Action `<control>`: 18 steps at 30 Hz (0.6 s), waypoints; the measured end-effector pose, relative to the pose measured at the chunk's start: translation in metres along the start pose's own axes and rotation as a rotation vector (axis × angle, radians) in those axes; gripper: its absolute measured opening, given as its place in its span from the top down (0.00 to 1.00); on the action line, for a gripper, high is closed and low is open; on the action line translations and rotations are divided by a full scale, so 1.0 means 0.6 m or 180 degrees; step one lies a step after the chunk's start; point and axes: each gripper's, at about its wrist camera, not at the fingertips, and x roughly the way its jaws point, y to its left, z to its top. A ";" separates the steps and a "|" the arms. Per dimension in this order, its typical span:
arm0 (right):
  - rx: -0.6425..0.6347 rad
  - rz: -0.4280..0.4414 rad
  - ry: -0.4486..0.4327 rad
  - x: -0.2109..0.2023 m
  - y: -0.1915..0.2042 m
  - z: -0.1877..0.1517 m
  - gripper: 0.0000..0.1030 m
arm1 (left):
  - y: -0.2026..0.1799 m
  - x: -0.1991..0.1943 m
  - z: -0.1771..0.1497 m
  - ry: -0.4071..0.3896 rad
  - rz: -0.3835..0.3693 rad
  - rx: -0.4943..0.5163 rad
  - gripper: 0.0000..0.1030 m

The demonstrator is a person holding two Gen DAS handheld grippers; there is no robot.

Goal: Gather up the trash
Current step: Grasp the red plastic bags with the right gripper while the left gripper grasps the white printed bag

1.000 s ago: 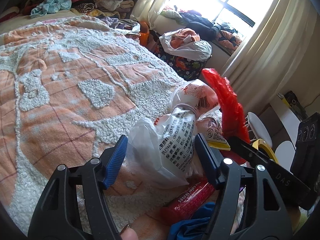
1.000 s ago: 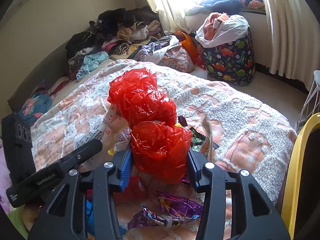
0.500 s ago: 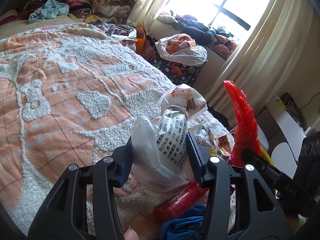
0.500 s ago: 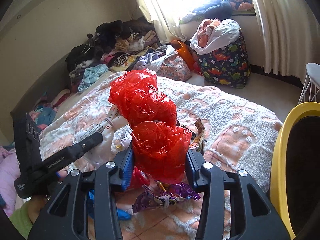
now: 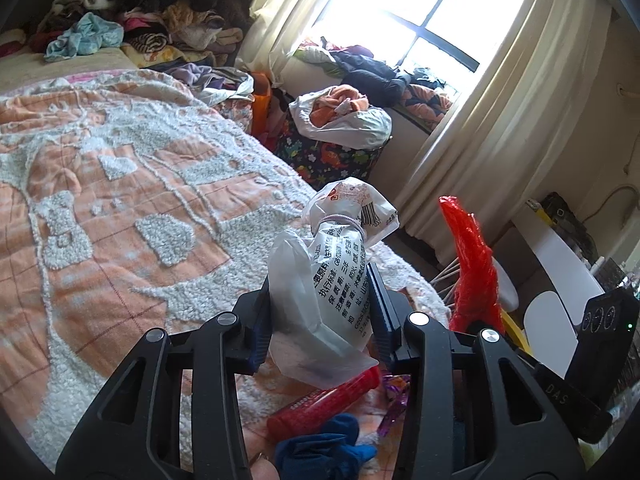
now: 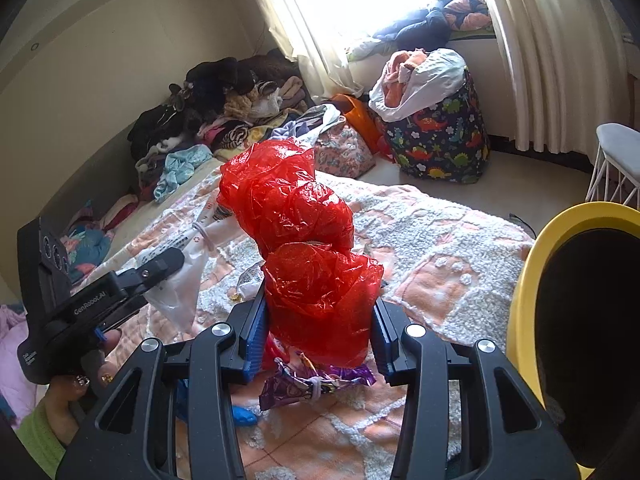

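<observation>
A white printed plastic bag (image 5: 328,280), tied with a hair band, hangs above the bed between the blue pads of my left gripper (image 5: 320,304). Its jaws are closing and the pads press on the bag's sides. The same bag (image 6: 180,280) and the left gripper (image 6: 160,268) appear at the left of the right wrist view. My right gripper (image 6: 320,320) is shut on a crumpled red plastic bag (image 6: 288,208), held upright above the bed. That red bag (image 5: 474,280) also stands at the right of the left wrist view.
A yellow-rimmed bin (image 6: 532,248) stands close at the right. On the orange and white bedspread (image 5: 120,200) below lie a red tube (image 5: 324,404), a purple wrapper (image 6: 316,384) and a blue item (image 5: 324,448). A dinosaur-print hamper (image 6: 440,136) and a clothes pile (image 5: 140,20) lie beyond.
The left jaws have closed in onto the white bag and lifted it off the bedspread. The right gripper has carried the red bag up and sideways, and the yellow bin now looms larger.
</observation>
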 end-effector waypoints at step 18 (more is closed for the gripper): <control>0.0218 -0.0060 -0.0230 -0.061 -0.045 0.002 0.60 | -0.039 -0.018 0.010 -0.0052 -0.0241 0.0073 0.67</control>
